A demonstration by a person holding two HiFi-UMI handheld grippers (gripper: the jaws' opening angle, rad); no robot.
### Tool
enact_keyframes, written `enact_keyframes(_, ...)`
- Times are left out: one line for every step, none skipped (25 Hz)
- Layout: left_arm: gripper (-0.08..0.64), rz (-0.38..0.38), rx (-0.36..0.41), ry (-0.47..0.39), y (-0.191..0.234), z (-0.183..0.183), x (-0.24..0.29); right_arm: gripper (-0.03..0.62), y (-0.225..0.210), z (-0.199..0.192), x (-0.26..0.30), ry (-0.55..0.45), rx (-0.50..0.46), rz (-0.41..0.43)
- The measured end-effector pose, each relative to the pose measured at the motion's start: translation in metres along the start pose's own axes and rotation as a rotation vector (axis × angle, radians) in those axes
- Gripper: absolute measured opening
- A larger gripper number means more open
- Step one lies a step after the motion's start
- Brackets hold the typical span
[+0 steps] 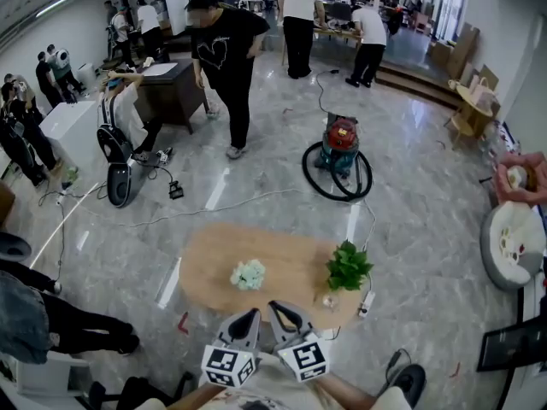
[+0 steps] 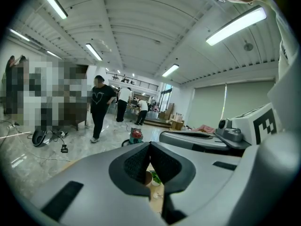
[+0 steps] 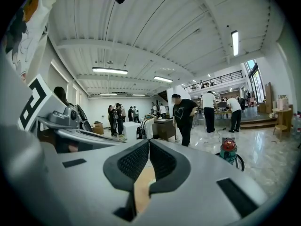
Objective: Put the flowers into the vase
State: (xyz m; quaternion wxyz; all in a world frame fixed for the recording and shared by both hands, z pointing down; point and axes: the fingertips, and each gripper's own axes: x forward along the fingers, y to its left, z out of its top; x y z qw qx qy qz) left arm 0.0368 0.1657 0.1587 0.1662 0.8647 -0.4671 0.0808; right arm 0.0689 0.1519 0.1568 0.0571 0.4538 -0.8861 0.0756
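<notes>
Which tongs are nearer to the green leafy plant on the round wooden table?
Right. The right tongs sit nearer, with the green leafy plant ahead to their right; the left tongs are beside them, farther off.

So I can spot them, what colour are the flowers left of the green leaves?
The flowers are white; head view shows them best.

Left grey plastic gripper (image 1: 249,316) with black-and-white marker cube: jaws closed pad to pad, empty, pointing forward and slightly downward. Right grey plastic gripper (image 1: 278,308): the same, closed and empty, just beside the left, tips angled toward each other. Bare forearms (image 1: 342,391) low, near the body.
</notes>
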Motion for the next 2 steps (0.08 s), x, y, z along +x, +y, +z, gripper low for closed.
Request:
enact_keyframes(0.008, 0.001, -0.002, 0.0, 0.0009, 0.0009, -0.0003, 0.012, -0.0001, 0.0024, 0.0017, 0.0, 0.001, -0.001)
enact_keyframes(0.008, 0.002, -0.005, 0.0, 0.0019, 0.0019, -0.0005, 0.012, -0.0002, 0.0048, 0.0035, 0.0, 0.001, -0.002)
